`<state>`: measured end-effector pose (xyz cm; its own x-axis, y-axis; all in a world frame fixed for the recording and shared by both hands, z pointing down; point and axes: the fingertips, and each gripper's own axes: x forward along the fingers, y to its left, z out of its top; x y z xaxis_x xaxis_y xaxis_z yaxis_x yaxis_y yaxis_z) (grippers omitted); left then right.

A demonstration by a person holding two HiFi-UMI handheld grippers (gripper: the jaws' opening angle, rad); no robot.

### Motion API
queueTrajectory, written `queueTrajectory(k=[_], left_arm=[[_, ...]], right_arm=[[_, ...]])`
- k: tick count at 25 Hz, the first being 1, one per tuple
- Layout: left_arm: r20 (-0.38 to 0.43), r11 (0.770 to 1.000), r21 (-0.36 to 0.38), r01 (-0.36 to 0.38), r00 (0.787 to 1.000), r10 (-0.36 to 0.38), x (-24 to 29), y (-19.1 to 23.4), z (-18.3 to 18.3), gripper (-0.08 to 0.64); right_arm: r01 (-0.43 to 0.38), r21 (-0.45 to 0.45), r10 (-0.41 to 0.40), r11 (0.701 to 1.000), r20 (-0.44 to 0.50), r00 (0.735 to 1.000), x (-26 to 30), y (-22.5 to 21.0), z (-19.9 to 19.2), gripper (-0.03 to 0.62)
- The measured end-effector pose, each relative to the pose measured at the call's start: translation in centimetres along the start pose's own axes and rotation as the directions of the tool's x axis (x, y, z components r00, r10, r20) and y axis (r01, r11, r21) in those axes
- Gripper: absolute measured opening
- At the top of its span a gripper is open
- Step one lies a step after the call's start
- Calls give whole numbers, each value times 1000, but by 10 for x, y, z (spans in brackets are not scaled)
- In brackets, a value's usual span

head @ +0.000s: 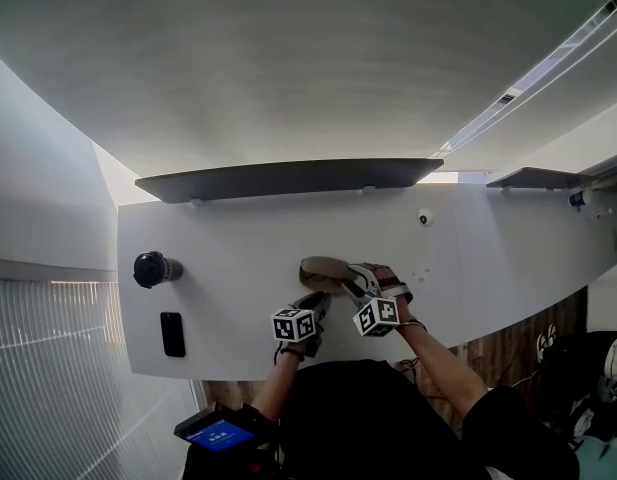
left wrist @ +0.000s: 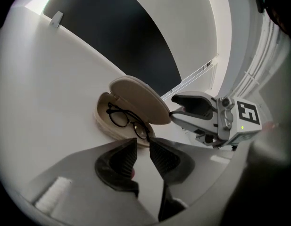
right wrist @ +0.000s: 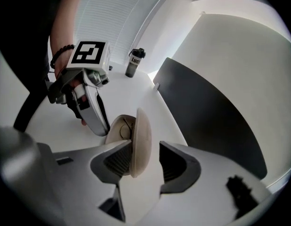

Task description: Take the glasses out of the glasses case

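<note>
A white table [head: 238,238] is carrying everything here, and at the middle of the head view a beige glasses case [left wrist: 102,120] is lying open on it. In the left gripper view the case's long axis is running from upper left to lower right, and its lid [left wrist: 140,100] is standing raised over the upper right side. The black-framed glasses [left wrist: 126,119] are lying inside the lower shell along that same line, not yet taken out. The right gripper [right wrist: 145,145] is sitting with its tongs spread around the upright lid, which is resting against one pad while a gap is showing at the other. The left gripper [left wrist: 143,142] is pointing at the near rim of the case, its tongs parted by a narrow gap with nothing between them. At the upper left of the right gripper view a dark bottle [right wrist: 134,62] is standing on the table, its label print too small to read. A black phone [head: 172,334] is lying flat near the table's lower left corner.
</note>
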<state>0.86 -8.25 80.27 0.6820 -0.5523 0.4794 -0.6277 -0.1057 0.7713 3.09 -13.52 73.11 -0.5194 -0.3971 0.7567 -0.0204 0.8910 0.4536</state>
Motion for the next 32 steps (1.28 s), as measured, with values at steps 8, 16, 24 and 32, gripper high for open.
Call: queueTrajectory(k=[8,16,24,32], left_arm=[[25,999,-33,-9,1000,10,-7,0,12,95],[27,999,-32,-10,1000,11,4,-2,25,97],[29,997,-72,5,1000,-3,10,-3,25,81],[24,996,-89,4,1000,-2,13,-5,20,83]], right_arm=[[-41,28,39,999,54,998,1,-26,9,181],[-24,-211,32,977,34,999,7,26,11,184],[66,-305,-59,950,34,998,3,34,13,184],[27,-286,-39,958,-38,999,16,36,-2,186]])
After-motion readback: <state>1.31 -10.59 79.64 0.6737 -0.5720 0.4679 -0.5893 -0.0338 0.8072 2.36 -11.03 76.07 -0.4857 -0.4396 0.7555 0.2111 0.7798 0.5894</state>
